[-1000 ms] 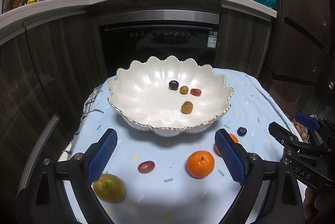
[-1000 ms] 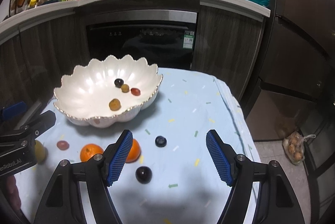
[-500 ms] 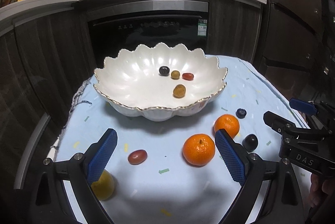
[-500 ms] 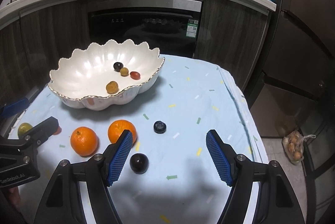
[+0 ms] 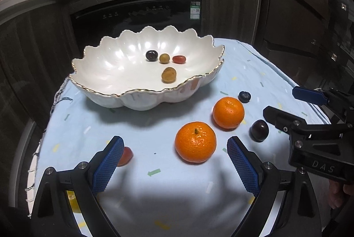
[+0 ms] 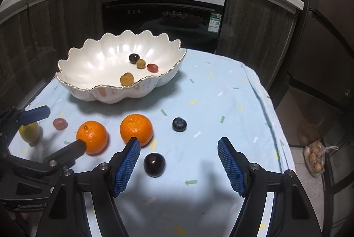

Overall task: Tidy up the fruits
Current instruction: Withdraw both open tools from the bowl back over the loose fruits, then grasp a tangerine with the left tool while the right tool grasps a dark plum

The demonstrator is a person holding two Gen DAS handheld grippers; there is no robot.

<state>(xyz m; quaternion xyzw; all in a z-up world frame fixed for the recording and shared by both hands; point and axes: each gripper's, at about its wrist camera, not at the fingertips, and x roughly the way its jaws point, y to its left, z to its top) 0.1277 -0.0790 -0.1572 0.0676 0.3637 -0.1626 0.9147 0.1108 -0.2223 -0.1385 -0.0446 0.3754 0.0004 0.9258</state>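
Bowl (image 5: 106, 73) holds four small fruits; two oranges (image 5: 195, 142), plum (image 6: 154, 164), blueberry (image 6: 179, 124), grape (image 6: 60, 123) and lemon (image 6: 29, 132) remain on desk; both tools (image 5: 174, 161) (image 6: 178, 162) wide open, empty.

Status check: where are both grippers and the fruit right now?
Left hand-held gripper open, facing near orange. Right hand-held gripper open by dark plum. Four small fruits in bowl. Nothing blocking.

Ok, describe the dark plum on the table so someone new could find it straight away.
Start at the white scalloped bowl on the pale blue tablecloth. In front of it lie two oranges; the plum sits nearest the right gripper. It is glossy, near black, and bigger than the blueberry.
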